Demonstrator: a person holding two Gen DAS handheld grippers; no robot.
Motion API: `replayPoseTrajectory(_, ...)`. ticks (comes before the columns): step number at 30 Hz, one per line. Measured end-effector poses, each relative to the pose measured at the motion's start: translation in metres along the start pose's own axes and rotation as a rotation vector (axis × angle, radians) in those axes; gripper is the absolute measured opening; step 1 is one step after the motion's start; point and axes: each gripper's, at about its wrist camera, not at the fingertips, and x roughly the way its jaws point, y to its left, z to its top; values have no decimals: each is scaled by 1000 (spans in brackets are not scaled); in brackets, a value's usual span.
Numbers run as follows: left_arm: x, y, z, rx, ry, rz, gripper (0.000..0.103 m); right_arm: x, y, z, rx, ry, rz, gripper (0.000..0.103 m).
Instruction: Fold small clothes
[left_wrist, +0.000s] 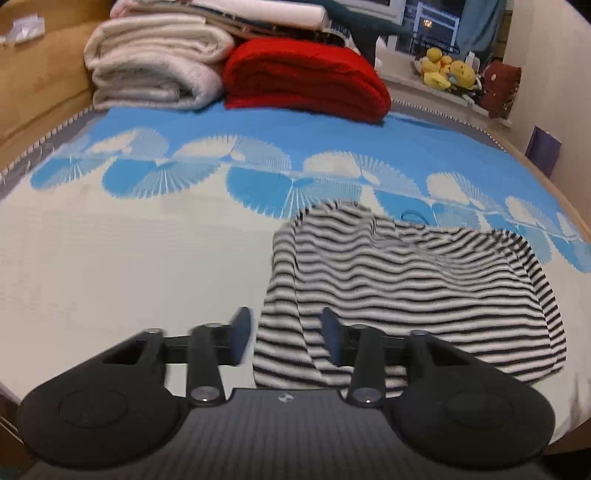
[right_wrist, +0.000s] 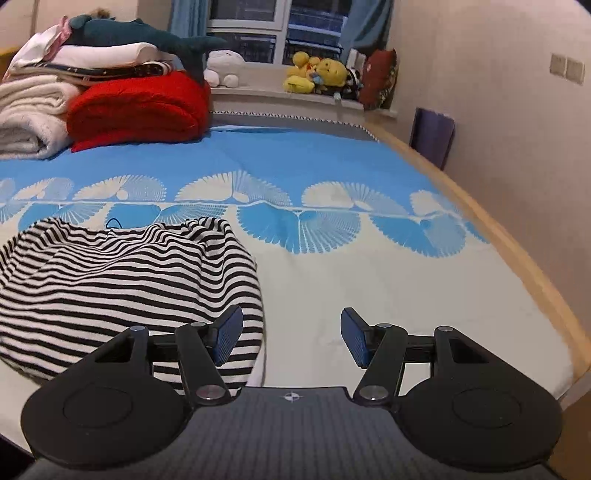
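Left wrist view: showed left gripper (left_wrist: 284, 338) spread wide astride near-left edge of striped top (left_wrist: 406, 280) on bed (left_wrist: 110, 258), right gripper (right_wrist: 291, 341) likewise apart beside it, pre-grasp; needed pinching hem next.

Black-and-white striped garment (left_wrist: 406, 280) (right_wrist: 122, 284), rumpled, partly folded, lying on bedspread.

Hidden and cut-off parts around the striped shirt (left_wrist: 406, 280)

Its near hem disappears behind the left gripper (left_wrist: 284, 338); in the right wrist view its left side runs off the frame. Beyond it, the folded white blanket (right_wrist: 26, 118) is cropped too.
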Motion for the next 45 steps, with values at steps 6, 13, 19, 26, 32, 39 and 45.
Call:
replayPoseTrajectory(6, 16, 3, -18, -33, 87, 25, 9, -2, -8, -12, 41, 1, 18, 28)
replayPoseTrajectory(13, 29, 22, -14, -236, 127, 3, 10, 7, -2, -14, -1, 28, 35, 28)
replayPoseTrajectory(19, 58, 36, -22, -376, 254, -26, 16, 15, -13, -13, 50, 51, 35, 29)
replayPoseTrajectory(26, 90, 44, -39, -518, 354, 11, 38, 21, -13, -13, 60, 72, 59, 29)
replayPoseTrajectory(32, 99, 47, -43, -609, 329, 20, 39, 24, -7, -15, 10, 86, 71, 29)
replayPoseTrajectory(39, 110, 39, -36, -608, 309, 51, 41, 33, -7, -18, -14, 124, 69, 30)
replayPoseTrajectory(45, 100, 27, -29, -522, 251, 68, 6, 36, -7, -21, -25, 141, 60, 31)
